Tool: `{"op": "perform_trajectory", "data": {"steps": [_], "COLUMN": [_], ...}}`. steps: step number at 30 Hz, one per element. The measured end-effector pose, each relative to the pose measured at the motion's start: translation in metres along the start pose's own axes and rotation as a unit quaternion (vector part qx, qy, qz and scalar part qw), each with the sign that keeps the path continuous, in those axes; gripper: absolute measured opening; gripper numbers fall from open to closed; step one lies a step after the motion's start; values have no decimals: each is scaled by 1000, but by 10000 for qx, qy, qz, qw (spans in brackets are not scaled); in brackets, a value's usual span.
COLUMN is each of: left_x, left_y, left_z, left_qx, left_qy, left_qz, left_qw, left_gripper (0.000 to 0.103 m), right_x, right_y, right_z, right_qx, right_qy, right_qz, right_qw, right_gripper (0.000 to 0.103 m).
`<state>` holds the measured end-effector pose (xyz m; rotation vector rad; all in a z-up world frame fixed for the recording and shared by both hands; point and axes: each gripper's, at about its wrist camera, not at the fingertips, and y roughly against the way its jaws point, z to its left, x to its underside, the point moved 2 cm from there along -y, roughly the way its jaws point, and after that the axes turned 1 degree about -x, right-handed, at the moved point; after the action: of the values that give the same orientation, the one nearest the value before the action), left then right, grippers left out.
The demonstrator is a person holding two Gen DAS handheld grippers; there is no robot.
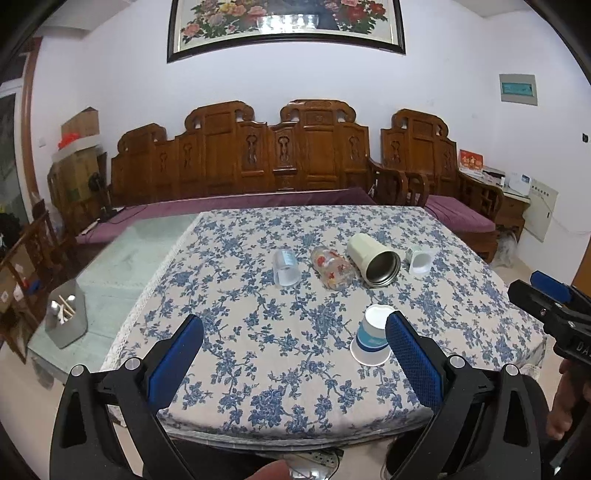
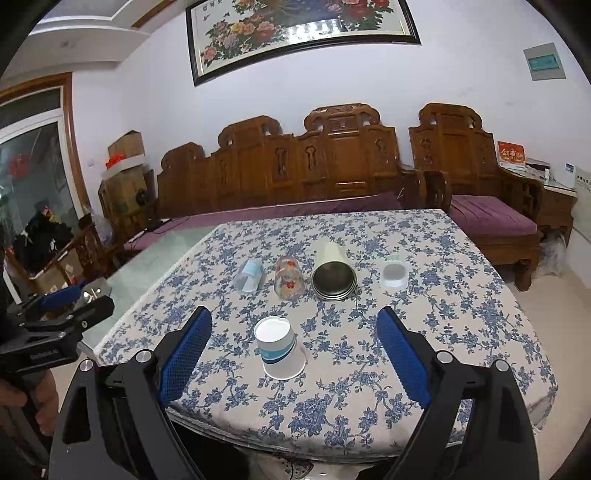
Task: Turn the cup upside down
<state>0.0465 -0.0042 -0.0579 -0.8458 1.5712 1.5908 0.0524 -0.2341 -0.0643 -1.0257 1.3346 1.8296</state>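
Right wrist: floral tablecloth (image 2: 369,369), carved wooden sofa (image 2: 314,166) behind; both hand-held grippers wide, empty.

My left wrist camera sits just off the near edge of the table (image 1: 295,387), looking forward and slightly down across it toward the wooden bench (image 1: 258,155) at 12 o'clock, with the left gripper (image 1: 293,354) framing the bottom. My right wrist camera looks the same way from a spot a little further right, just as near, tilted a touch so the wall painting (image 2: 295,33) slants. Both views share the table top, the paper cup (image 1: 371,341) and the row of lying cups behind it. Each camera catches the other gripper at its edge: the right gripper (image 1: 546,295) at 3 o'clock, the left at 9 o'clock.
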Motion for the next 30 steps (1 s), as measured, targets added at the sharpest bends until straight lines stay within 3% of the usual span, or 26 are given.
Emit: {"op": "perform_trajectory", "data": {"steps": [30], "left_x": [-4], "left_y": [19], "left_z": [-9], "left_qx": [-15], "left_qy": [-15], "left_qz": [-239], "left_qw": [9997], "left_gripper": [95], "right_x": [-4], "right_y": [10], "right_z": [5], "right_qx": [125], "right_qy": [97], "right_qz": [-121], "right_qw": [9998], "right_gripper": [92]}}
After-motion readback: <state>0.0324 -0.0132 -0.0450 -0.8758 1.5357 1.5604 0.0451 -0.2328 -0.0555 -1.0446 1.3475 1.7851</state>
